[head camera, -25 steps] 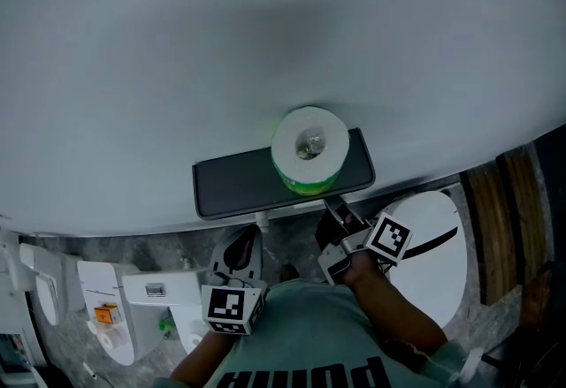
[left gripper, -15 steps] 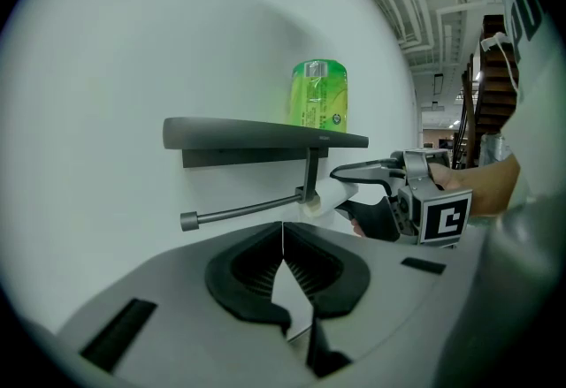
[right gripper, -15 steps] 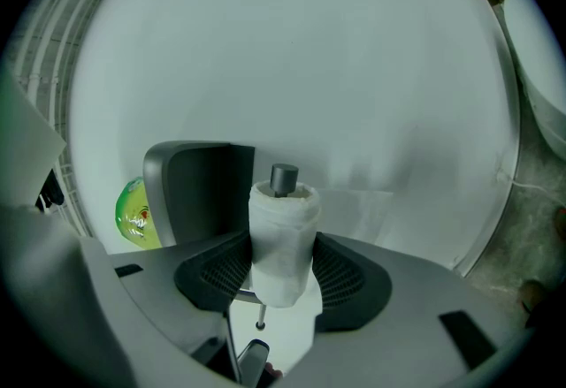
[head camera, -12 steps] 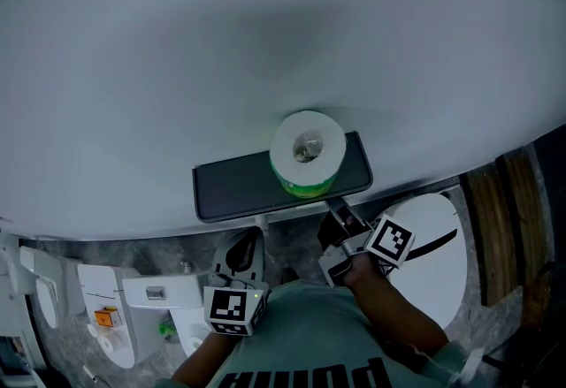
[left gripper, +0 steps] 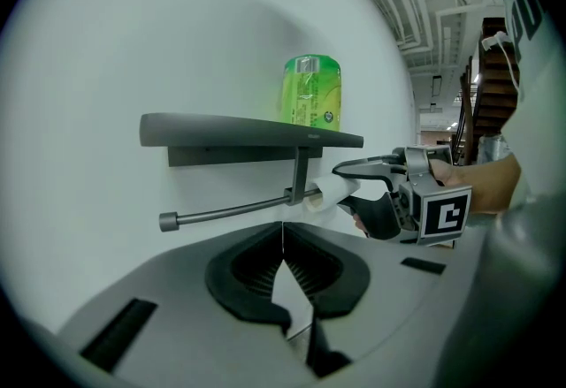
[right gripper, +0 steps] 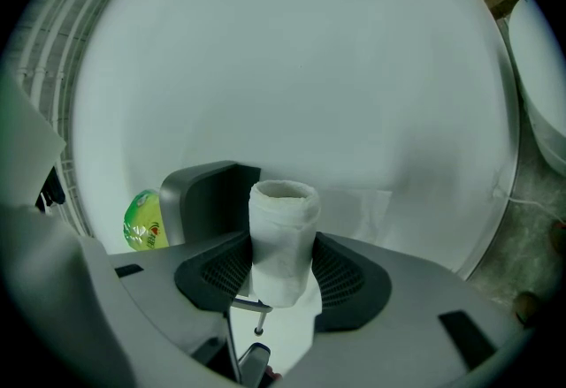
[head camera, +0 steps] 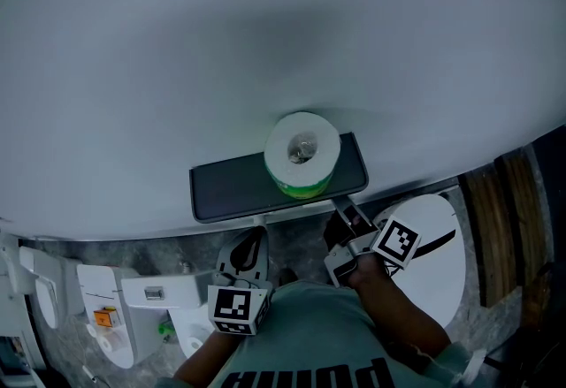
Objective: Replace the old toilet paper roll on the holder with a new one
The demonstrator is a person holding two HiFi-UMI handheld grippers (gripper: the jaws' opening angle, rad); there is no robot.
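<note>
A new roll in green wrap stands on the dark shelf on the wall. Under the shelf a post carries a thin rod, bare to its left end. My right gripper is shut on the thin, nearly spent white roll, just right of the post. I cannot tell whether any rod passes through that roll. My left gripper hangs below the rod with its tips together and nothing between them.
The pale wall fills most of the head view. A white toilet bowl sits at the lower right, wooden boards beyond it. White fixtures stand at the lower left. The person's teal shirt is at the bottom edge.
My right gripper has edged a touch to the right under the shelf with the old roll still in it. The left gripper has stayed where it was.
</note>
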